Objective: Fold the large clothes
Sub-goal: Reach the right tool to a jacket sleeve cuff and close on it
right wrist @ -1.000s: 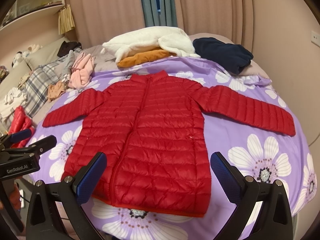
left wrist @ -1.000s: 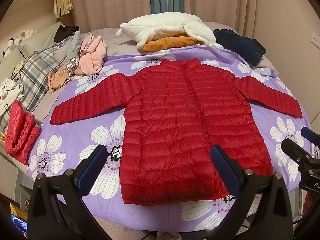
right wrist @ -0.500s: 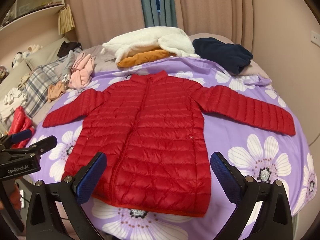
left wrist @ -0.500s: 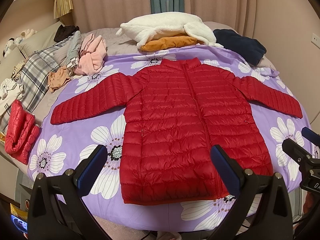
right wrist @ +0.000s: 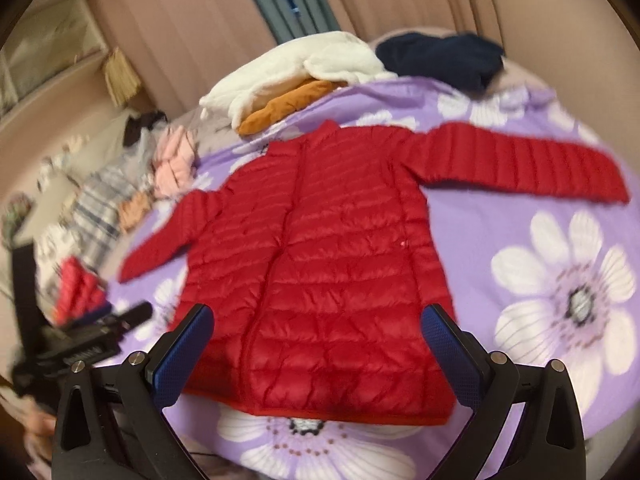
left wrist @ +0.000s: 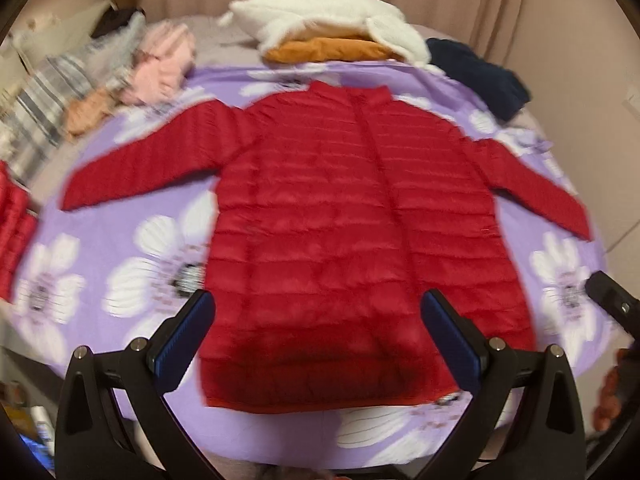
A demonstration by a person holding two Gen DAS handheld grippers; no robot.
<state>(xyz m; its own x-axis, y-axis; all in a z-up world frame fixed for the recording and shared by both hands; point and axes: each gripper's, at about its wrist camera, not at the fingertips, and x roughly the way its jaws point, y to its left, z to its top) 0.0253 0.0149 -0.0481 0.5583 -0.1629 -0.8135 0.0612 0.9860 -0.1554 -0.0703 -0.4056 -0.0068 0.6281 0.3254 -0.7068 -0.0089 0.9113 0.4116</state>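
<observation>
Purple floral bedspread (left wrist: pixel 132 216): red jacket (left wrist: pixel 344 240) flat, collar pointing away; both claws (left wrist: pixel 318 332) (right wrist: pixel 318 332) released.

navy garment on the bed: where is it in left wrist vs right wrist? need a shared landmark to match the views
Left wrist: the navy garment lies upper right, at the bed's far edge, right of the white fleece.
Right wrist: the navy garment lies top, right of centre, again just right of the white fleece.
Shared landmark: the orange garment tucked under the white fleece, above the red jacket's collar.
</observation>
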